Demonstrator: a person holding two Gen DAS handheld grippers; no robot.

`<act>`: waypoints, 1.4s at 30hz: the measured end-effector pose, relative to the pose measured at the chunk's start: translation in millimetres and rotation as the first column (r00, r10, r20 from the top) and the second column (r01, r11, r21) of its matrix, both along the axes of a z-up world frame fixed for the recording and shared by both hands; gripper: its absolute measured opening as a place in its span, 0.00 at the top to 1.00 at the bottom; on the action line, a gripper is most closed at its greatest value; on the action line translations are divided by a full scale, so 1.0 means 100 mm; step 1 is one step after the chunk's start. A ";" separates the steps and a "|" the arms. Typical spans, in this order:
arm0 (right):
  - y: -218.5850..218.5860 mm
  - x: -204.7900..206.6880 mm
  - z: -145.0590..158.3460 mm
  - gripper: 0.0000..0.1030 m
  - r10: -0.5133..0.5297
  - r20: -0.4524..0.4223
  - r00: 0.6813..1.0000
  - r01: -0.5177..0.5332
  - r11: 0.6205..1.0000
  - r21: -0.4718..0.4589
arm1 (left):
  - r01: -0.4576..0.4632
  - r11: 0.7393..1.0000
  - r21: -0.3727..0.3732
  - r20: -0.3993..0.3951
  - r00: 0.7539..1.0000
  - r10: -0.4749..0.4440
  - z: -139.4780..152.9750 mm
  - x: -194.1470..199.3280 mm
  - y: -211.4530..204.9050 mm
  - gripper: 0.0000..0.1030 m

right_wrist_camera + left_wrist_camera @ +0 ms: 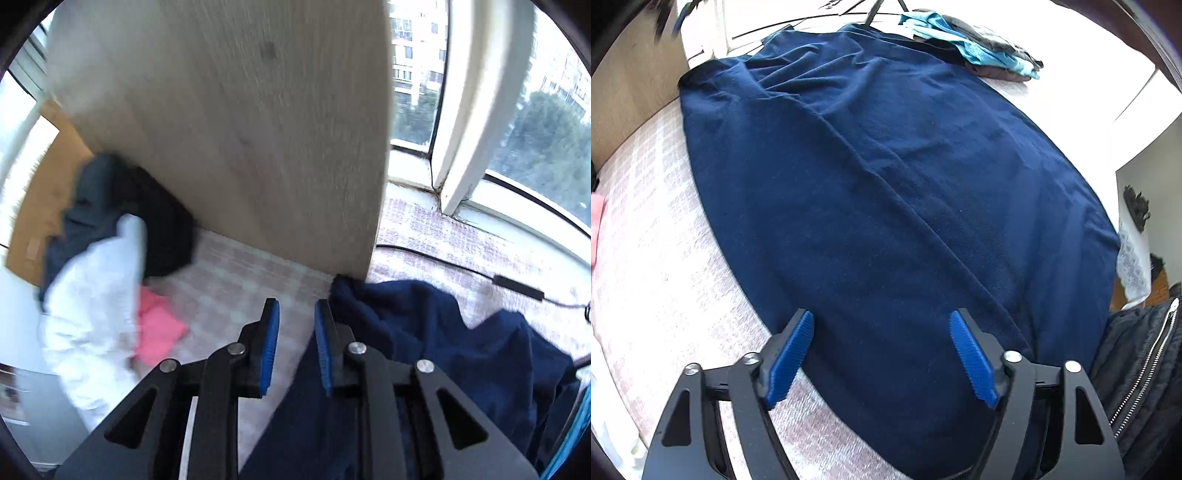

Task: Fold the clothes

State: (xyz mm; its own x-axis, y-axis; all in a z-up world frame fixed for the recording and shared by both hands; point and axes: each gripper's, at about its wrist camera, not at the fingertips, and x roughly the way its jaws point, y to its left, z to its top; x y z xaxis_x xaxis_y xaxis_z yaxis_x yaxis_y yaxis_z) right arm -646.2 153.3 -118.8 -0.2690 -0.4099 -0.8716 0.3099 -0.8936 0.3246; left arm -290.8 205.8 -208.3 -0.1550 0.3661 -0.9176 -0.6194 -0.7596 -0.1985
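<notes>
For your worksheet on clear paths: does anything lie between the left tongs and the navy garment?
Nothing visible. The left tongs hang open right over the navy garment, whose near part shows bare between the blue pads.

Black gripper (882,325) frames — ribbed blue pads (790,356)

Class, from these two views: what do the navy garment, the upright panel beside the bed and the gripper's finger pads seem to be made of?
Navy garment: soft matte knit, probably cotton jersey; it drapes in soft creases.
Upright panel: pale wood or laminate; faint grain and a knot.
Finger pads: blue ribbed rubber or plastic.
</notes>
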 end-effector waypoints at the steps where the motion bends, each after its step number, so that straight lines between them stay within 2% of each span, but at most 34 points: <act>1: 0.08 0.07 0.17 0.80 -0.004 -0.004 1.000 0.003 0.999 -0.042 | -0.015 1.000 0.009 0.005 1.000 0.015 0.02 -0.01 -0.05 0.35; 3: 0.28 0.42 0.50 0.77 -0.017 -0.035 0.999 0.014 0.997 -0.079 | -0.058 0.998 0.018 -0.008 0.998 0.058 0.11 0.00 -0.19 0.35; 5: 0.50 0.74 0.78 0.64 -0.024 -0.066 0.998 0.018 0.996 -0.090 | -0.097 0.995 0.026 -0.016 0.995 0.098 0.18 0.05 -0.31 0.35; 6: 0.66 0.94 0.89 0.53 -0.035 -0.079 0.996 0.027 0.995 -0.096 | -0.116 0.993 0.023 -0.017 0.993 0.116 0.20 0.14 -0.34 0.35; 8: 0.99 1.34 1.09 0.52 -0.056 -0.103 0.993 0.045 0.993 -0.111 | -0.154 0.988 0.018 -0.020 0.988 0.154 0.24 0.32 -0.39 0.35; 12: 1.70 2.01 1.15 0.52 -0.121 -0.119 0.986 0.105 0.986 -0.131 | -0.228 0.974 0.007 -0.025 0.973 0.228 0.31 0.69 -0.49 0.35; 16: 2.41 2.92 0.87 0.52 -0.204 -0.092 0.975 0.192 0.973 -0.130 | -0.301 0.954 -0.004 -0.031 0.953 0.301 0.38 1.06 -0.59 0.35; 20: 2.95 3.84 0.44 0.52 -0.249 -0.021 0.968 0.246 0.964 -0.105 | -0.371 0.928 -0.016 -0.037 0.928 0.370 0.44 1.43 -0.67 0.35; 25: 3.45 4.83 -0.17 0.52 -0.319 0.060 0.946 0.322 0.946 -0.043 | -0.409 0.911 -0.044 -0.028 0.913 0.408 0.33 1.94 -0.42 0.35; 28: 3.65 5.21 -0.42 0.52 -0.336 0.100 0.937 0.341 0.939 -0.039 | -0.406 0.912 -0.055 -0.038 0.914 0.405 0.26 2.11 -0.19 0.35; 31: 3.77 5.46 -0.56 0.52 -0.346 0.111 0.932 0.352 0.935 -0.039 | -0.406 0.909 -0.100 -0.056 0.914 0.402 0.14 2.19 0.05 0.35; 35: 3.78 5.69 -0.68 0.52 -0.321 0.112 0.940 0.328 0.944 -0.049 | -0.465 0.878 -0.117 -0.057 0.885 0.461 0.02 2.41 0.03 0.36; 36: 3.76 5.73 -0.71 0.52 -0.313 0.112 0.943 0.321 0.946 -0.052 | -0.474 0.872 -0.126 -0.066 0.881 0.469 -0.02 2.44 0.02 0.41; 37: 3.74 5.77 -0.74 0.52 -0.306 0.112 0.945 0.313 0.948 -0.055 | -0.481 0.867 -0.130 -0.062 0.877 0.477 -0.06 2.44 0.02 0.56; 39: 3.70 5.81 -0.81 0.52 -0.280 0.124 0.952 0.288 0.956 -0.052 | -0.491 0.863 -0.117 -0.038 0.871 0.490 -0.15 2.41 0.04 0.75; 40: 3.67 5.82 -0.84 0.52 -0.266 0.131 0.955 0.274 0.960 -0.051 | -0.493 0.864 -0.107 -0.024 0.870 0.493 -0.19 2.39 0.07 0.78; 42: 3.63 5.83 -0.86 0.52 -0.244 0.136 0.960 0.253 0.966 -0.053 | -0.483 0.870 -0.101 -0.011 0.875 0.485 -0.24 2.35 0.16 0.78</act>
